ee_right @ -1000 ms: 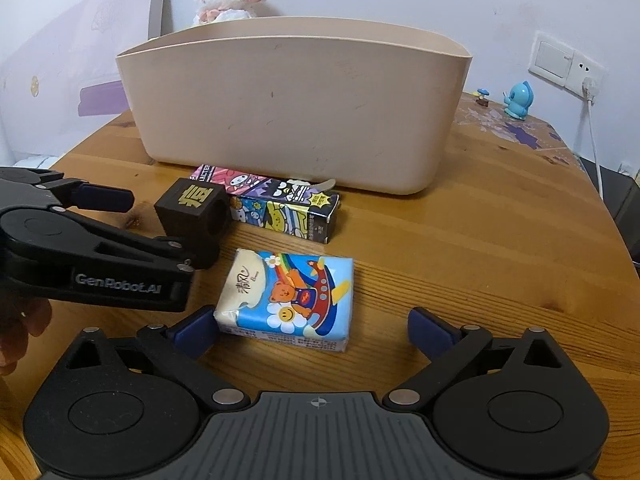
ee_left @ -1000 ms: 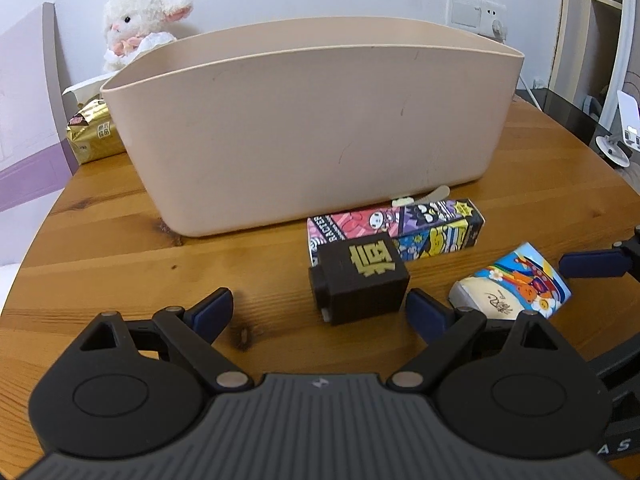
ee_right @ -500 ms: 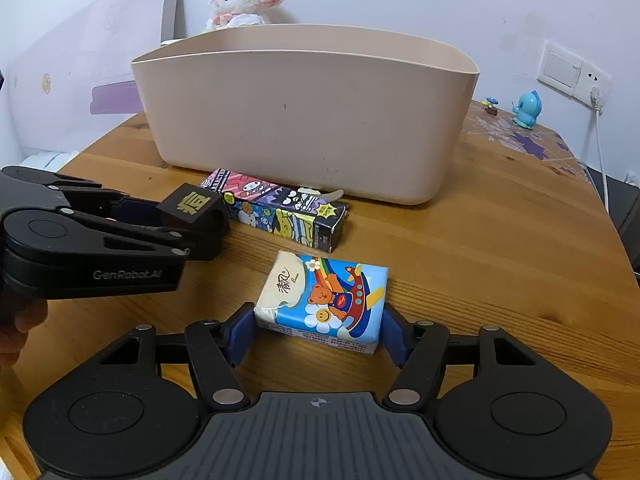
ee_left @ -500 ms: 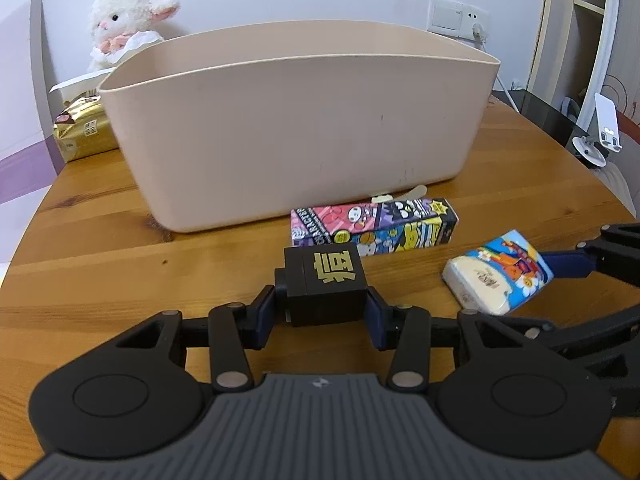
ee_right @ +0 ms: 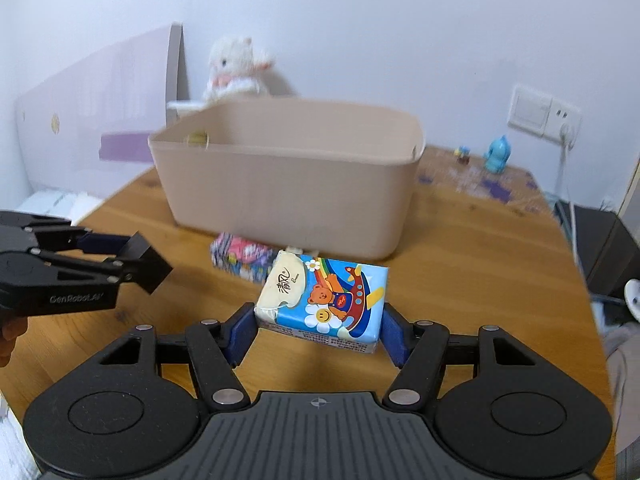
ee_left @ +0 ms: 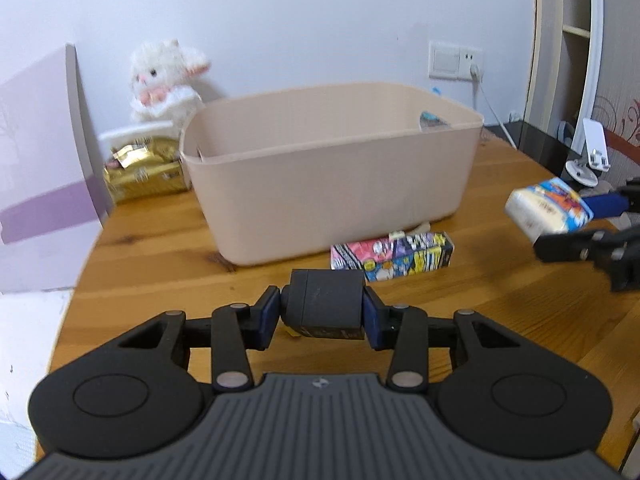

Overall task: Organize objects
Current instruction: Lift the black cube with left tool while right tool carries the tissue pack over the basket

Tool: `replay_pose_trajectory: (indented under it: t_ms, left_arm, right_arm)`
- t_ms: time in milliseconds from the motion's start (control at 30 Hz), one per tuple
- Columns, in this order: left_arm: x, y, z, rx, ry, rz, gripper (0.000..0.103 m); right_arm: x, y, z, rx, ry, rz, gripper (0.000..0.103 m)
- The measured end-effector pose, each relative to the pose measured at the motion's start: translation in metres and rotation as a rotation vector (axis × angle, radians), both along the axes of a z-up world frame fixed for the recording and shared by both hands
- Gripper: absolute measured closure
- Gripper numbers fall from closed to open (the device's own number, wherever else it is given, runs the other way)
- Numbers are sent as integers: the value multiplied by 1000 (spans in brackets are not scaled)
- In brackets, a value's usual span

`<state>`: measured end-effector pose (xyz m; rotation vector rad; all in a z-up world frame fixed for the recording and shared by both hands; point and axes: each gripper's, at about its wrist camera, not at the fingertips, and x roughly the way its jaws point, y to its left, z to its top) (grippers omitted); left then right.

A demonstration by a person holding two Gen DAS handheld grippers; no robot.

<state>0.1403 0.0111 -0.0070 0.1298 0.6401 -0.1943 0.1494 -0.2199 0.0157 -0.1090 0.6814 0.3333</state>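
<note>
My left gripper (ee_left: 322, 316) is shut on a black cube (ee_left: 326, 306) and holds it above the wooden table, in front of the beige bin (ee_left: 332, 184). My right gripper (ee_right: 320, 326) is shut on a colourful tissue pack (ee_right: 324, 300) with a bear print, lifted above the table. The tissue pack also shows at the right of the left wrist view (ee_left: 548, 208). The black cube shows at the left of the right wrist view (ee_right: 146, 262). A cartoon-printed carton (ee_left: 394, 254) lies on the table against the bin's front wall.
A white plush lamb (ee_left: 164, 80) and a gold foil packet (ee_left: 144, 170) sit behind the bin at the left. A blue figurine (ee_right: 498, 156) stands at the table's back right. A pink board (ee_left: 40, 204) leans at the left edge.
Both grippers closed on their objects and lifted them off the table. The bin now appears lower and farther, with its inside partly visible.
</note>
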Motion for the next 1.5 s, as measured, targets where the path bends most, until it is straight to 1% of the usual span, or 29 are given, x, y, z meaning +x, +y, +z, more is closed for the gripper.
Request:
replay_pose_trajectory:
  t_ms: [133,233,400,633,767,967,1133,1233,1367,1433,1500]
  left_arm:
    - [-3,4,20,-13,-40,1,58]
    - [-2,3,36,-9,-81,-3,58]
    - [8,2,61,-6,-136,-3,58]
    - [37,1,84,12,-181,19,58]
    - [62,1,91,-5,-180,40,58]
    - [106,-9,86,14,-146,64,58]
    - [136,-20,73,40,-108,97,58]
    - [151,-24,64,49,-60,129,58]
    - [169,-30,51,102,3,161,58]
    - [178,-32,44,116,48,171,58]
    - [183,-32,36,124,81,174,58]
  right_arm:
    - [2,-8,24,21,-49,-11,41]
    - [5,-12,42,32,-89,-17,41]
    - [17,-14,68,40,-143,-21,41]
    - [42,-12,90,55,-183,-17,41]
    - [63,-7,95,51,-192,-15,41]
    - [99,2,93,64,-170,-23,41]
    - [127,9,78,49,-129,-42,41]
    - [144,13,64,23,-96,-53,41]
    - [165,18,43,-31,-47,-51,41]
    - [175,21,34,-55,-19,-54,41]
    - [182,26,24,-91,-13,-61,41]
